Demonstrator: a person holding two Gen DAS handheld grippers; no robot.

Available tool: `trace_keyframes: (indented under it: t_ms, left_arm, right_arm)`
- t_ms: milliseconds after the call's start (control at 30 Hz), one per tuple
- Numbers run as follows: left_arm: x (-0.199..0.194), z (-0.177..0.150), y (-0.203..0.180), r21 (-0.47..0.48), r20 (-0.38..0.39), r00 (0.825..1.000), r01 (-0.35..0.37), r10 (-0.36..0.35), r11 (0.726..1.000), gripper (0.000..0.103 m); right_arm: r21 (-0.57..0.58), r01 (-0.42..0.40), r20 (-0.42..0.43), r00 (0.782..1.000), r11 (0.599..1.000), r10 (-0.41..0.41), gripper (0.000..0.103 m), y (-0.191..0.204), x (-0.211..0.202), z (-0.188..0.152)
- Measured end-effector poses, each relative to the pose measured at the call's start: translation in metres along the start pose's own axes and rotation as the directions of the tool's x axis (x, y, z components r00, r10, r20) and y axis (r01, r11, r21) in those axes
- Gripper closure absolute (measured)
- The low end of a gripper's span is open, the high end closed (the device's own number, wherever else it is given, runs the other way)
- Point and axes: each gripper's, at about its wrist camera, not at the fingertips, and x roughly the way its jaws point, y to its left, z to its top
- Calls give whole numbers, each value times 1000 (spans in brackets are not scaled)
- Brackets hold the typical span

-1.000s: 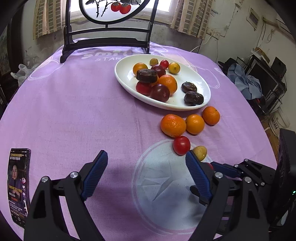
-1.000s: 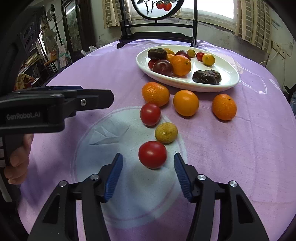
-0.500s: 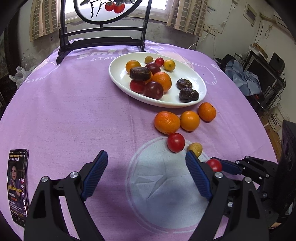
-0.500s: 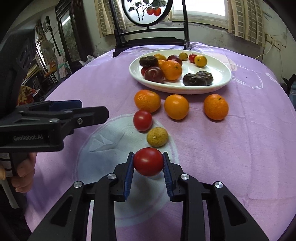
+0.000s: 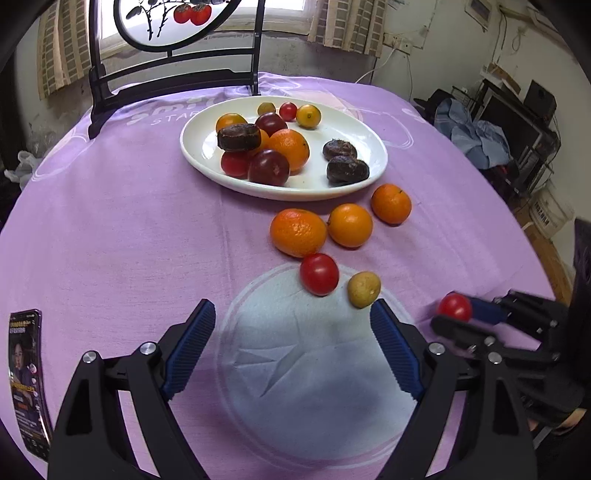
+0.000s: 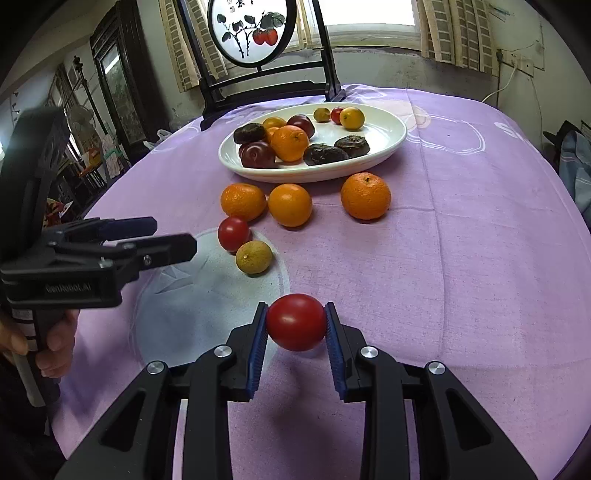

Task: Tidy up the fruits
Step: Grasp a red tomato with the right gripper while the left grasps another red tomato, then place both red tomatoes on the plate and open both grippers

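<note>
My right gripper is shut on a red tomato and holds it just above the purple cloth; the tomato also shows in the left wrist view. My left gripper is open and empty, low over the pale circle on the cloth. A second tomato, a small yellow-brown fruit and three oranges lie loose in front of a white plate that holds several fruits.
A phone lies at the table's left front edge. A dark wooden stand with a round painted screen stands behind the plate. The table edge drops off at the right, with clutter beyond.
My right gripper closed on the red tomato and lifted it slightly toward the right. My left gripper stayed open and shifted a little.
</note>
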Motion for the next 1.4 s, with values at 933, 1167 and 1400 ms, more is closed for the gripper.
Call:
trace_keyframes:
  t_ms: [933, 1167, 1400]
  left_arm:
    - [38, 16, -21, 72, -70, 997, 35, -30, 997, 75]
    - [-3, 14, -11, 50, -2, 997, 71, -71, 996, 75]
    - [-39, 29, -8, 66, 83, 992, 87, -93, 994, 75]
  right_arm:
    - [-3, -39, 18, 999, 999, 40, 72, 3, -5, 1]
    - [-10, -22, 62, 998, 1000, 22, 72, 8, -15, 5]
    - [-75, 21, 110, 994, 997, -12, 72, 19, -30, 32]
